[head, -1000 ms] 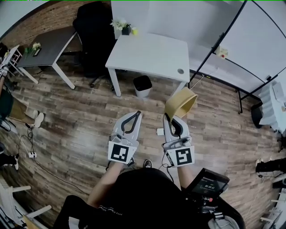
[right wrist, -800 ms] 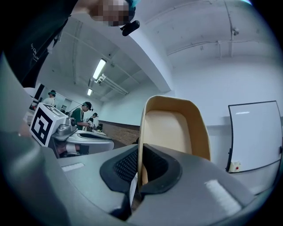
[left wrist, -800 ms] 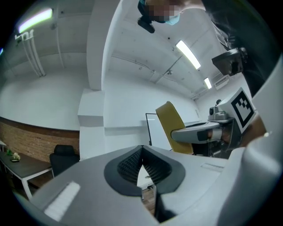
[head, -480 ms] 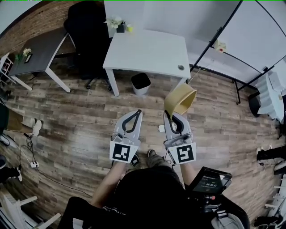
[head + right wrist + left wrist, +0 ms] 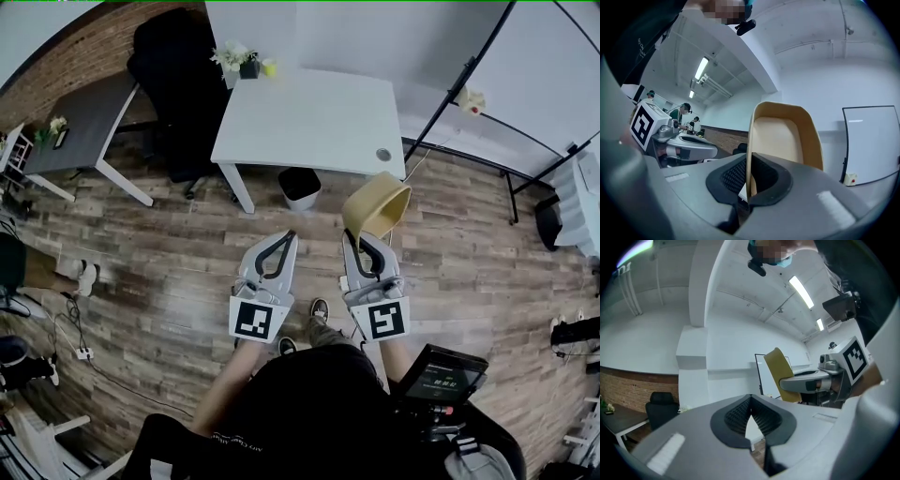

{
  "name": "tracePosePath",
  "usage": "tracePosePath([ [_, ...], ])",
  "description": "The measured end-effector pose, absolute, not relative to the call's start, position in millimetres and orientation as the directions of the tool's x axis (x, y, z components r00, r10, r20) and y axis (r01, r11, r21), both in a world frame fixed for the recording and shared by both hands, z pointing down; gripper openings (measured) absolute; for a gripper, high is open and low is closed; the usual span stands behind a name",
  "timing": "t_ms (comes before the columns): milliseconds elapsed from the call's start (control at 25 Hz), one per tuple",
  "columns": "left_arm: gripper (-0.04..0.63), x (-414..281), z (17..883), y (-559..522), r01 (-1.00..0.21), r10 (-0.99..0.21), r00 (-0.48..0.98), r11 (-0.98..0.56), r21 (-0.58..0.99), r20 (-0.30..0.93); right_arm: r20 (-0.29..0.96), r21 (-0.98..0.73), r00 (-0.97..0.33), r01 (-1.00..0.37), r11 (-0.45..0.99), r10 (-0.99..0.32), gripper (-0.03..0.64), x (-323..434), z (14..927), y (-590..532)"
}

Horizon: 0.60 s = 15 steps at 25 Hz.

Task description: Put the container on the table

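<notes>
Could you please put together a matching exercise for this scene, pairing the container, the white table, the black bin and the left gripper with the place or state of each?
Things:
1. tan plastic container
2. white rectangular table
3. small black waste bin
4. left gripper

Places or states:
A. on the wooden floor at the table's near edge
B. shut, nothing between its jaws
C. clamped by its rim in the right gripper, in the air
D. ahead of the person, potted plant at its far corner

Pairs: 1-C, 2-D, 3-A, 4-B.
</notes>
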State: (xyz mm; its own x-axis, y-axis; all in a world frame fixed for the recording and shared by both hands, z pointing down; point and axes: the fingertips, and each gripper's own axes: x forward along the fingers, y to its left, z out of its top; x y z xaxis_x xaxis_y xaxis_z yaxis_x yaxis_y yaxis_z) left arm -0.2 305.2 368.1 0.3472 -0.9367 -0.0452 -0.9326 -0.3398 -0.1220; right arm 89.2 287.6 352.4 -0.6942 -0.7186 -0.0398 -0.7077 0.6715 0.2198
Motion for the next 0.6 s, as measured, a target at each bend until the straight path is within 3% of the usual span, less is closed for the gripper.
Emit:
tracePosePath([
  [600, 0.002, 6.9, 368.8, 181.6, -0.951, -0.961, 0.276, -0.273, -0.144, -0.001, -0.006, 0.2, -0.739, -0.661, 0.723, -0.674, 0.015, 101.9, 363.6, 153.4],
])
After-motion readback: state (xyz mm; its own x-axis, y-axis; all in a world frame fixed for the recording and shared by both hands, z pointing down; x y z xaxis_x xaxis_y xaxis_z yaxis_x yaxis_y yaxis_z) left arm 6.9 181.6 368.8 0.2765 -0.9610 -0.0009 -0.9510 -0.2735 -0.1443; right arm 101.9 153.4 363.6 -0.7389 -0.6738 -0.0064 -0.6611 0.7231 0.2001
